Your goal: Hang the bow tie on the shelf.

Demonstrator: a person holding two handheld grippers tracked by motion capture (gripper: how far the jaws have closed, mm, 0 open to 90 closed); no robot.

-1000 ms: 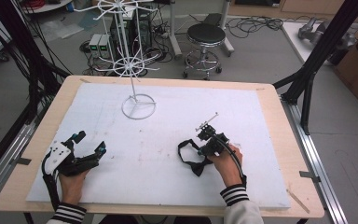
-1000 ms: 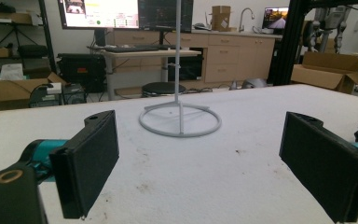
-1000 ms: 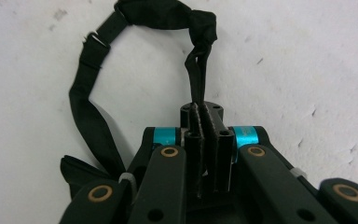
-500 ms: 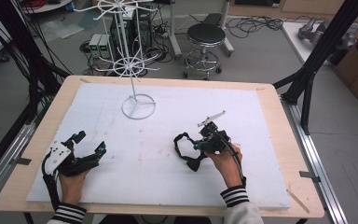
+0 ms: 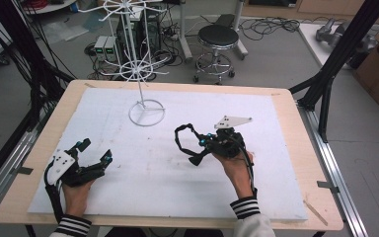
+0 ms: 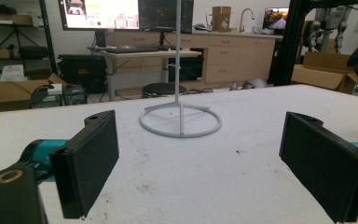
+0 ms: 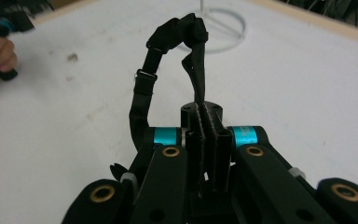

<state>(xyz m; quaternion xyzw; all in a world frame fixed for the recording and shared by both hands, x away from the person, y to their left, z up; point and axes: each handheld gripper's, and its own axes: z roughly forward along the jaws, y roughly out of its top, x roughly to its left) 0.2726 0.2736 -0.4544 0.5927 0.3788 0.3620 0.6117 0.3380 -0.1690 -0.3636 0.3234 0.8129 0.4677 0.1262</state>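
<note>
High view: wooden table [image 5: 296, 148] with white mat [image 5: 128, 163], white wire stand [image 5: 146, 111] at its far side, stool [image 5: 218, 37] and cables on the grey floor behind. Left gripper [image 5: 94, 153] rests on the mat, jaws spread, nothing between. Right gripper [image 5: 202, 148] is mid-mat, pinching a black strap [image 5: 185, 140].

Left gripper view: pads wide apart, stand base [image 6: 181, 120] ahead; desks, monitors, cabinets behind.

Right gripper view: jaws pressed on the strap [image 7: 168, 60], which loops up above the mat.

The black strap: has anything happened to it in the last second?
The right gripper, fingers shut on the strap, has lifted it and carried it leftward in the high view. The left gripper stayed put, open, and the white stand hasn't moved.
</note>
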